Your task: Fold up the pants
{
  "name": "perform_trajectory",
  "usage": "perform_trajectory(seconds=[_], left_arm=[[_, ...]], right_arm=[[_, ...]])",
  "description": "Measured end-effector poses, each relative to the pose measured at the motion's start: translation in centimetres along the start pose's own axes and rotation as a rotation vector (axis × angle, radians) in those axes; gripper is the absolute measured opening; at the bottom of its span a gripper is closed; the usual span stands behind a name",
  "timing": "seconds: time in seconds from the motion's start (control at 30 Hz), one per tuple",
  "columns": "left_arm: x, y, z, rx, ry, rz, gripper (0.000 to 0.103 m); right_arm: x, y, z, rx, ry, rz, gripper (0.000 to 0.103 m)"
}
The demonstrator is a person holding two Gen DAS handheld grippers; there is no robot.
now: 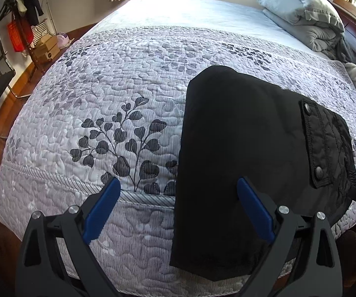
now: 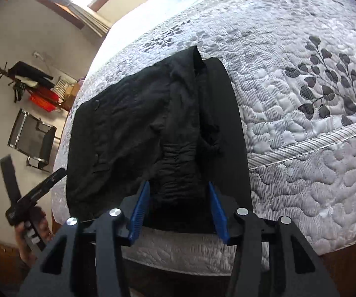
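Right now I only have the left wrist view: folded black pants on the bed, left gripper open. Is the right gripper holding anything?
Observer: No. The right gripper is open, with nothing between its blue fingers.
Operator: What is it pointed at?
Observer: The gathered waistband of the pants, which lies near the edge of the bed.
Operator: Any hand in view there?
Observer: Yes, the left hand, low at the left, is wrapped round a black handle, off the side of the bed.
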State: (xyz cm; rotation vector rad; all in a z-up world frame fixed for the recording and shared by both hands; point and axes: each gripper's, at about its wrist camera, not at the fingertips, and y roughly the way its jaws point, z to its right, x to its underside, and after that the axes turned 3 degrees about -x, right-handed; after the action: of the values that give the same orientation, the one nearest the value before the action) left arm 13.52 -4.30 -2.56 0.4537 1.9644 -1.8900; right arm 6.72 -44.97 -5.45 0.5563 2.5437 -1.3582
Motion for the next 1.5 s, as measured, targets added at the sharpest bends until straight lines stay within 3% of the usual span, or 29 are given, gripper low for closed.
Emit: perform_trajectory(seconds=[0.17, 0.37, 0.63, 0.87, 1.0, 1.2, 1.33, 1.5], left_arm=[[-0.1, -0.3, 0.7, 0.009, 0.013, 0.005, 0.095], [0.0, -0.2, 1.7, 0.018, 0.031, 0.004, 0.095], [0.3, 0.3, 2.4, 0.030, 0.050, -0.009, 0.095], [0.5, 0.4, 1.7, 0.026, 0.034, -0.019, 0.095], [0.6, 0.4, 1.1, 0.017, 0.024, -0.019, 0.095], [1.1, 0.0, 0.7, 0.035, 0.016, -0.027, 0.095], [1.6, -0.4, 0.6, 0.067, 0.017, -0.044, 0.095], [2.9, -0.9, 0.6, 0.091, -0.004, -0.052, 0.095]], right_arm=[[-0.2, 0.8, 0.2, -0.024, 0.017, 0.013, 0.035], [-0.6, -1.2, 0.0, -0.012, -0.008, 0.065, 0.033], [-0.6, -0.5, -0.1, 0.096, -0.054, 0.031, 0.033], [-0.2, 0.2, 0.8, 0.080, -0.020, 0.020, 0.035], [-0.1, -0.7, 0.3, 0.124, -0.045, 0.034, 0.045], [0.9, -2.6, -1.5, 0.182, -0.098, 0.061, 0.045], [1.4, -3.8, -3.9, 0.165, -0.151, 0.089, 0.045], [2.2, -2.6, -6.6, 0.181, -0.223, 0.073, 0.047]])
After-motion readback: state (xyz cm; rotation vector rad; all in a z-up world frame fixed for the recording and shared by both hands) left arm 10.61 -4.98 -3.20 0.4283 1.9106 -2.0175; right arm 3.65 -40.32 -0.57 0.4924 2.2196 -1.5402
